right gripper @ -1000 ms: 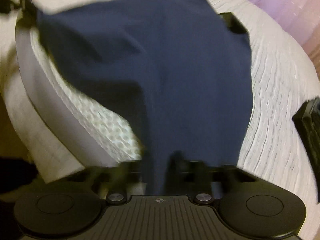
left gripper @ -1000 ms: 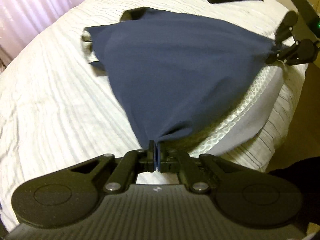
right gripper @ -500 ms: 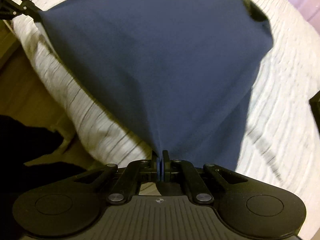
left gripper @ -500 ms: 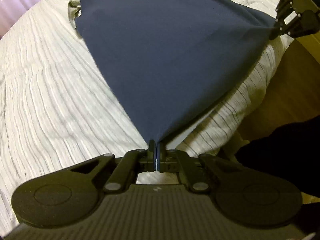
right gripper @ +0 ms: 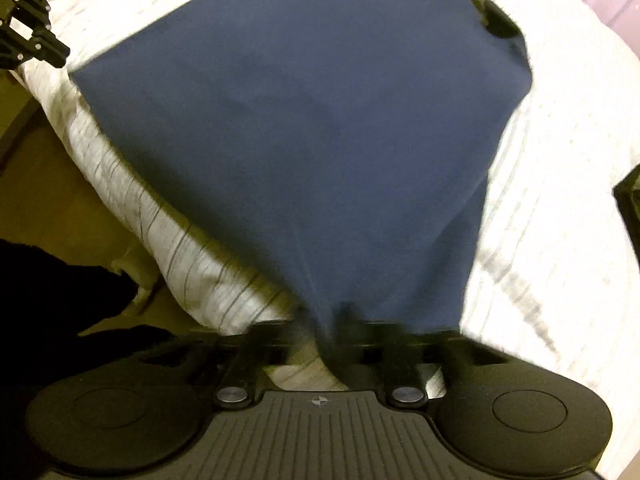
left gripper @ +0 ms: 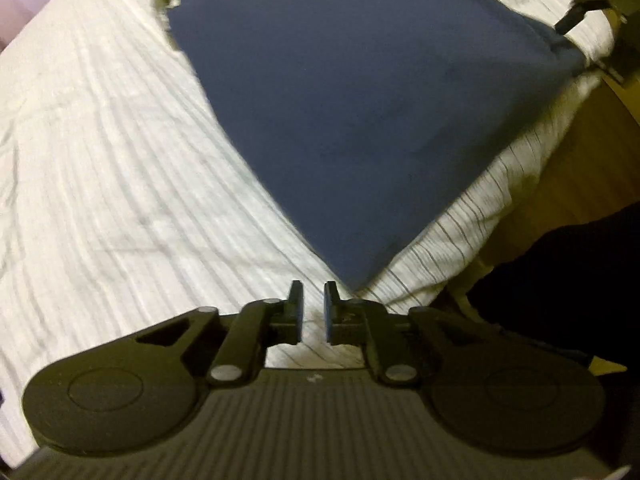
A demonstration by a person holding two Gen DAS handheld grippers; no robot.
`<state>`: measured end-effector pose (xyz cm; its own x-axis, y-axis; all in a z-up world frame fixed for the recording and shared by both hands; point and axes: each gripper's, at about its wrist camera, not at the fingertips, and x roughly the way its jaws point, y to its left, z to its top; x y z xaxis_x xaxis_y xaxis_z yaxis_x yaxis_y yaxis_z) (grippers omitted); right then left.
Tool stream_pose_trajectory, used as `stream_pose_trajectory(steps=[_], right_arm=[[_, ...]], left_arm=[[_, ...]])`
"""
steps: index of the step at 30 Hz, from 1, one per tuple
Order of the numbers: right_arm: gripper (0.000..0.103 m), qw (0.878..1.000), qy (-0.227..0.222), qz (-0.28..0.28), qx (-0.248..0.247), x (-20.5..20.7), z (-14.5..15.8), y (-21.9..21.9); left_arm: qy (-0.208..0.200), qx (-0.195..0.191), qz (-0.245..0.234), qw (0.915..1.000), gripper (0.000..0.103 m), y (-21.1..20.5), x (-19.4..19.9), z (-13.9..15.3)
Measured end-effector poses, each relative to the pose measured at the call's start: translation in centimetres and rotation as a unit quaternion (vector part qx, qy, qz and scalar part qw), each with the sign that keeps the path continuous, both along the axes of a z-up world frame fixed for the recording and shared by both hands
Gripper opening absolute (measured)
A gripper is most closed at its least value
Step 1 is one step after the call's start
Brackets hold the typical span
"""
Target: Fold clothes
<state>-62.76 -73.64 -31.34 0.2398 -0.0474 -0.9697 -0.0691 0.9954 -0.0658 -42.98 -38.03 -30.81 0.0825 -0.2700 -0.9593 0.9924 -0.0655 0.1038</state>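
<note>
Navy cloth garment [left gripper: 360,120] spread flat across the white ribbed bedcover [left gripper: 100,160], near corners hanging toward the bed's edge, presumably laid out smooth for the next fold. Left gripper [left gripper: 313,300] just opened a little, nothing between its pads, garment corner lying just beyond the tips. Right gripper [right gripper: 340,336] just opened wide too; blurred cloth still draped between its fingers, apparently released rather than pinched. Ready for regrasping elsewhere.
</note>
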Motion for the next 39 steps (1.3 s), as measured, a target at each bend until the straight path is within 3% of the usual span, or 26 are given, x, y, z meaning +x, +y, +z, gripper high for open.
stream_pose_trajectory(steps=[2,5,10,17,20,22,27,30,34,38,39], right_arm=[[0.080,1.000,-0.016,-0.002,0.020,-0.2,1.2,-0.2],[0.080,0.998,-0.043,0.003,0.038,0.6,2.9,-1.2],[0.080,0.995,-0.088,-0.004,0.044,4.7,4.7,-3.2],[0.080,0.991,-0.113,-0.060,0.028,11.6,6.4,-5.9],[0.080,0.989,-0.110,-0.097,0.007,13.7,7.0,-6.9],[0.080,0.987,-0.110,-0.117,0.000,14.9,7.2,-7.6],[0.080,0.984,-0.113,-0.135,-0.012,17.4,7.0,-10.0],[0.080,0.982,-0.122,-0.141,-0.002,18.9,5.9,-13.0],[0.080,0.971,-0.150,-0.179,0.056,22.8,3.9,-20.1],[0.080,0.951,-0.172,-0.211,0.148,27.5,1.0,-28.2],[0.080,0.946,-0.174,-0.214,0.171,28.7,0.1,-30.1]], left_arm=[[-0.011,-0.016,0.022,0.9996,0.014,-0.6,0.5,1.5],[-0.015,-0.048,0.059,0.9970,0.028,-2.6,1.9,3.3],[-0.007,-0.113,0.080,0.9903,0.037,-8.5,5.3,4.8],[0.037,-0.189,0.046,0.9802,0.051,-19.8,12.5,4.4],[0.062,-0.206,0.021,0.9763,0.053,-25.0,15.0,4.1],[0.077,-0.216,0.004,0.9733,0.060,-28.2,16.1,4.0],[0.094,-0.216,0.000,0.9719,0.063,-36.7,18.4,2.5],[0.100,-0.189,0.018,0.9767,0.063,-41.3,19.6,0.6],[0.112,-0.130,0.026,0.9848,0.063,-45.6,20.8,-2.6],[0.141,-0.100,0.035,0.9843,0.061,-47.9,21.7,-5.1],[0.151,-0.100,0.037,0.9828,0.050,-48.3,22.0,-5.5]])
